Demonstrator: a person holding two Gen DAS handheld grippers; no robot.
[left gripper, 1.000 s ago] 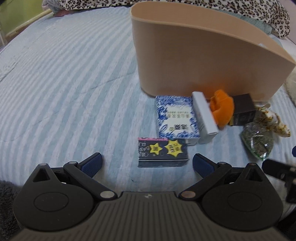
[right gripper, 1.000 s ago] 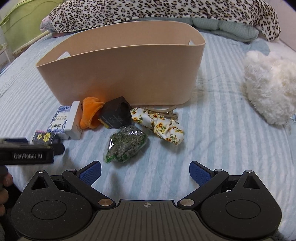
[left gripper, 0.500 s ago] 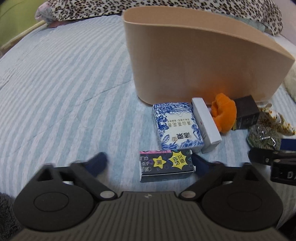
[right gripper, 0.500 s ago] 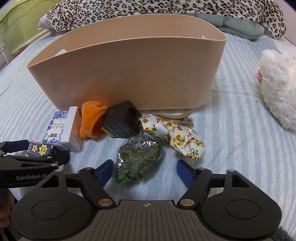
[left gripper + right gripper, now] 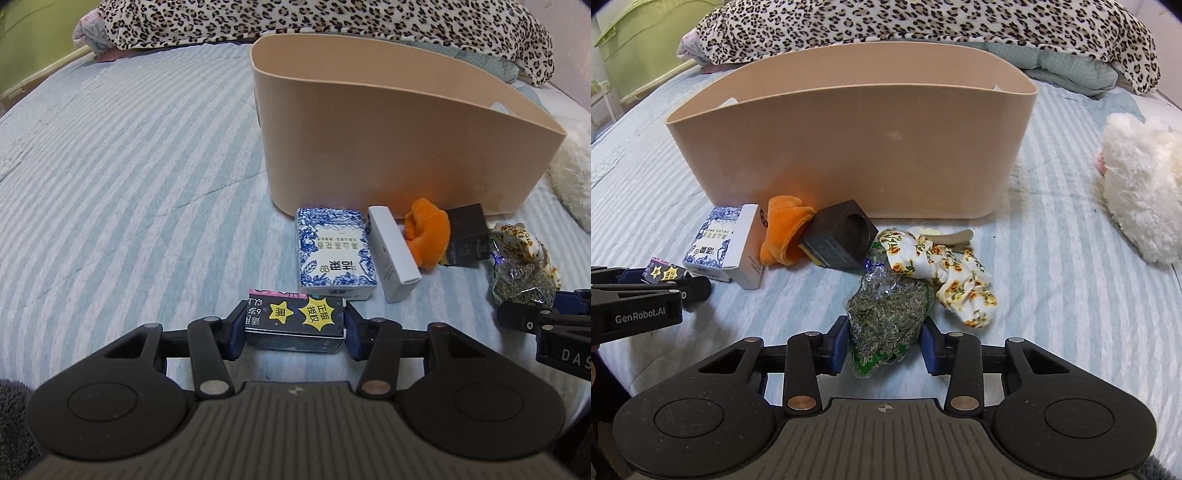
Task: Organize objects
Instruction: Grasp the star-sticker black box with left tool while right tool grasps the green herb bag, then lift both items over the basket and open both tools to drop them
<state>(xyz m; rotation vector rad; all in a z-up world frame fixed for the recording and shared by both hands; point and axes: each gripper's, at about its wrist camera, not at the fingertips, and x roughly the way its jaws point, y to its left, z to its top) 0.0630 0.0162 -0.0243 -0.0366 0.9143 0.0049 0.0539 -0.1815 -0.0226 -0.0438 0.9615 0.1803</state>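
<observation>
A tan bin (image 5: 388, 147) (image 5: 857, 147) stands on the striped bed. In front of it lie a blue-patterned box (image 5: 334, 254) (image 5: 711, 240), a white box (image 5: 393, 254) (image 5: 750, 247), an orange cloth (image 5: 428, 230) (image 5: 785, 230), a dark cube (image 5: 467, 236) (image 5: 844, 236), a floral cloth (image 5: 524, 240) (image 5: 955, 273) and a bag of dried herbs (image 5: 524, 284) (image 5: 886, 317). My left gripper (image 5: 295, 326) is shut on a black box with yellow stars (image 5: 295, 321) (image 5: 663, 271). My right gripper (image 5: 884, 345) is shut on the herb bag.
A leopard-print blanket (image 5: 942, 22) lies behind the bin. A white fluffy toy (image 5: 1141, 206) sits at the right. A beige hair clip (image 5: 951, 236) lies by the floral cloth. A green crate (image 5: 639, 40) stands at the far left.
Both grippers moved forward and closed: the left onto the black starred box, the right onto the herb bag.
</observation>
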